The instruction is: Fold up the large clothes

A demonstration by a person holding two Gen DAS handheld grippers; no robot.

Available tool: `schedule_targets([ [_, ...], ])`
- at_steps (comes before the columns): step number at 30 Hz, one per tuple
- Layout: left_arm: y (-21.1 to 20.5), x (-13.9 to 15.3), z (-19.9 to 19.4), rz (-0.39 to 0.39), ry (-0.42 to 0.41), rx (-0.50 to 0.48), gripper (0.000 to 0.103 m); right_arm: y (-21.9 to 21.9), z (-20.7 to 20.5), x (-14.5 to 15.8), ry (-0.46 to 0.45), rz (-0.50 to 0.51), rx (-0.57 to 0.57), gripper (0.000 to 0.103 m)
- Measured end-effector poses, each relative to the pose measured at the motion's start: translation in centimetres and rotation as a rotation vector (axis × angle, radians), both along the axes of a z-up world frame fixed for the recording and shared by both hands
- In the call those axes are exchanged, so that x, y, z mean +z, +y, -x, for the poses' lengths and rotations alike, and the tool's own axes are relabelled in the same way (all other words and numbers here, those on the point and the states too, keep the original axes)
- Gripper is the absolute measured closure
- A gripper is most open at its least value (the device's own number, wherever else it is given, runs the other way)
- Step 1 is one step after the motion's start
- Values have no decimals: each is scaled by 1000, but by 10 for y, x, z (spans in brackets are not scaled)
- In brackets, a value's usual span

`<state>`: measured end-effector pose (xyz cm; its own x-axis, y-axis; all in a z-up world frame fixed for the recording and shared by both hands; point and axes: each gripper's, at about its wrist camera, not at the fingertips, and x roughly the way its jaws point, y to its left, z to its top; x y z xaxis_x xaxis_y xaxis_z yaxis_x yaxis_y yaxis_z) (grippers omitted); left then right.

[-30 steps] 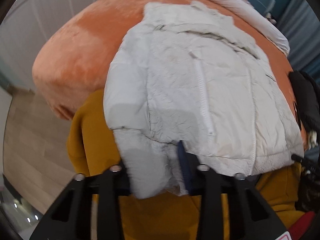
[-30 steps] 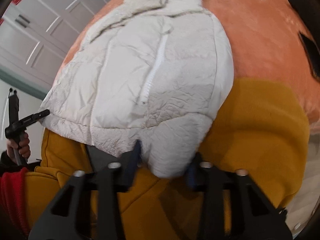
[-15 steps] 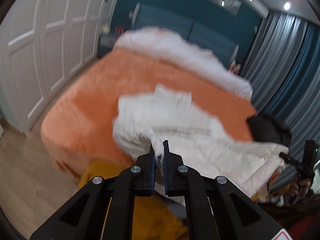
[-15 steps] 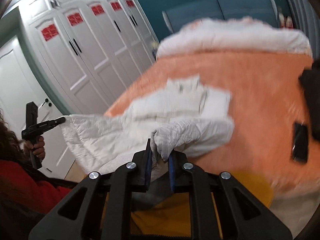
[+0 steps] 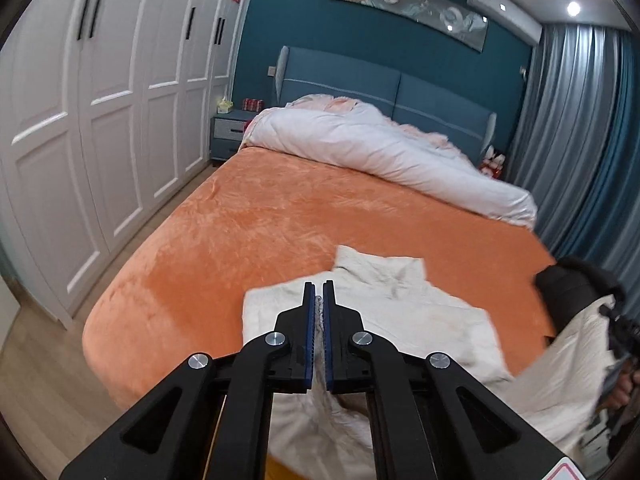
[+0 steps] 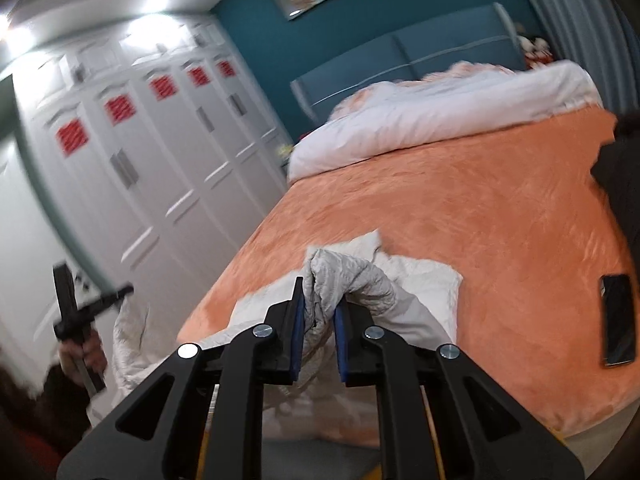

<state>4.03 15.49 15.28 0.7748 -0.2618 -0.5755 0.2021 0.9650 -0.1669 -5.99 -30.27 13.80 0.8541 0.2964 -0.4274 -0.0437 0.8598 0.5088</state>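
In the left wrist view the left gripper [image 5: 319, 292] is pinched nearly closed on a thin fold of the white padded jacket [image 5: 400, 312], whose body spreads just ahead of and to the right of the fingertips on the orange bedspread [image 5: 260, 216], with a rolled white duvet [image 5: 380, 152] well beyond. In the right wrist view the right gripper [image 6: 320, 296] clamps a thicker bunched wad of the same jacket [image 6: 424, 284] between its blue pads, the rest lying just ahead and trailing away to the left, and a dark phone [image 6: 618, 320] lies well off to the right on the bedspread.
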Motion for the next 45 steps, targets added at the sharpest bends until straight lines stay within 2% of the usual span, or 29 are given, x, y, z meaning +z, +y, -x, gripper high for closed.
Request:
schedule_targets([
  [6, -22, -31, -85, -129, -17, 71, 102, -19, -78, -29, 21, -50, -122, 91],
  [11, -30, -76, -163, -178, 67, 138, 101, -23, -140, -66, 92, -26, -193, 91],
  [17, -29, -132, -213, -227, 152, 242, 98, -32, -190, -120, 207, -15, -267, 85],
  [19, -28, -147, -224, -247, 181, 264, 93, -34, -197, -136, 236, -21, -291, 84],
  [22, -21, -164, -227, -270, 224, 306, 76, -45, -197, -154, 258, -43, -342, 82],
  [23, -19, -163, -226, -252, 223, 302, 76, -48, -196, -155, 259, -55, -355, 79],
  [24, -17, -160, -222, -231, 213, 291, 76, -54, -189, -155, 250, -72, -375, 73],
  [27, -23, -138, -204, -206, 149, 233, 70, -62, -169, -143, 203, -81, -413, 71],
  [29, -39, -120, -189, -204, 99, 173, 65, -55, -163, -131, 175, -56, -385, 71],
  [31, -59, -106, -174, -189, 68, 102, 62, -28, -159, -114, 138, 10, -311, 71],
  [34, -100, -94, -152, -140, 34, 2, 47, 31, -165, -97, 101, 144, -176, 71],
  [36, -130, -99, -142, -136, 30, -58, 43, 71, -171, -96, 92, 243, -89, 71],
  [39, -165, -121, -142, -194, 39, -79, 42, 113, -185, -112, 108, 389, -15, 71],
  [45, -180, -174, -176, -240, 143, -27, 42, 101, -225, -154, 232, 390, -52, 74],
])
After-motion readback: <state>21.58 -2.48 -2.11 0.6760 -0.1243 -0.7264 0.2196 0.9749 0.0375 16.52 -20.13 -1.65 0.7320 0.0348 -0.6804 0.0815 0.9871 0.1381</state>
